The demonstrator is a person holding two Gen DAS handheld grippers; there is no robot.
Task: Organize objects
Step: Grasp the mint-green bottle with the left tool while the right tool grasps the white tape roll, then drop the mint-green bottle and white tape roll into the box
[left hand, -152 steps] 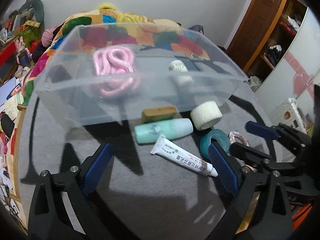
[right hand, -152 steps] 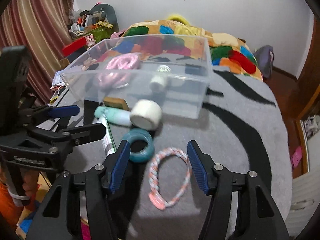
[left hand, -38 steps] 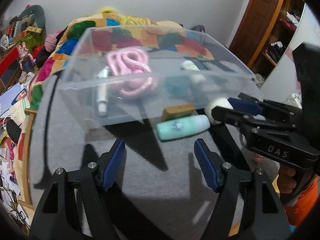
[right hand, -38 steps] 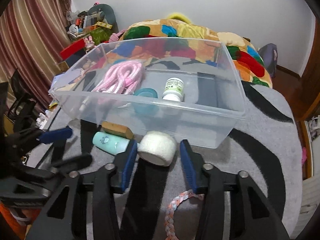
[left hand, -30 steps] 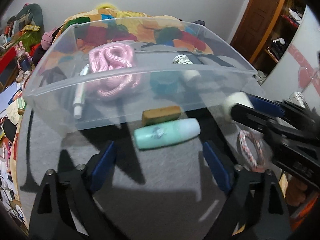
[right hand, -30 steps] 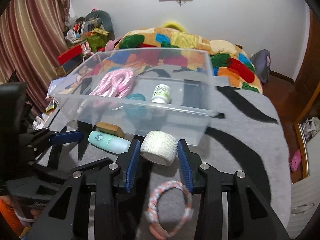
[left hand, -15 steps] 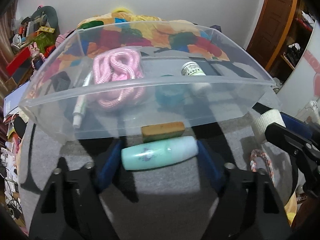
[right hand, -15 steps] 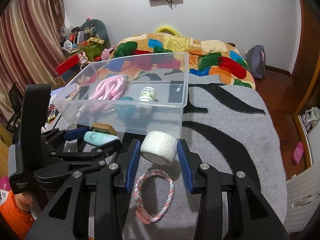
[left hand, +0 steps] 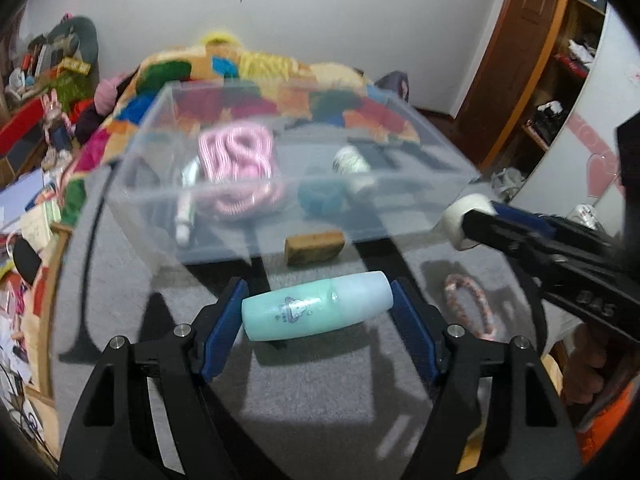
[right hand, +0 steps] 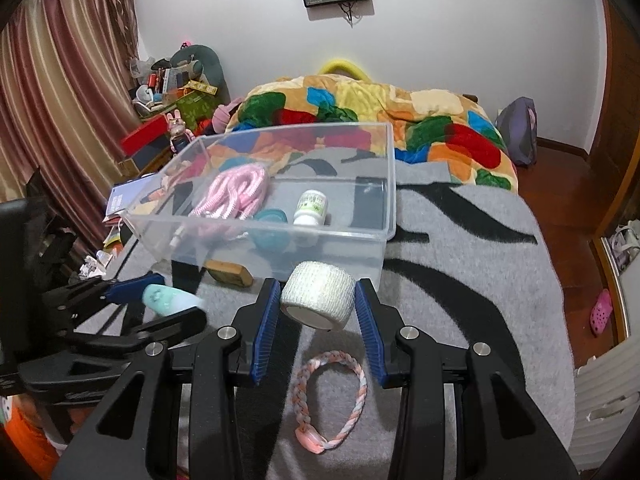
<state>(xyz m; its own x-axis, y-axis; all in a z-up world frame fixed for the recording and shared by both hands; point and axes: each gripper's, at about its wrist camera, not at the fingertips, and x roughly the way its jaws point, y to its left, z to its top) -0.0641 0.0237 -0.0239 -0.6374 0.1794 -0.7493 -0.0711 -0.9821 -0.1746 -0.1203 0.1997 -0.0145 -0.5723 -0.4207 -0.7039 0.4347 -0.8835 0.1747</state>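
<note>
Both grippers are matte black plastic frames with triangular cut-outs; the left gripper (left hand: pixel 318 314) has ribbed blue finger pads (left hand: pixel 224 330) and silver screws. The right gripper (right hand: pixel 317 312) matches it; white "DAS" lettering marks its side.

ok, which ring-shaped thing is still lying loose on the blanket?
The braided pink-and-white bracelet, flat on the grey blanket. The white tape roll is clamped in the right gripper; the teal ring sits inside the bin.
</note>
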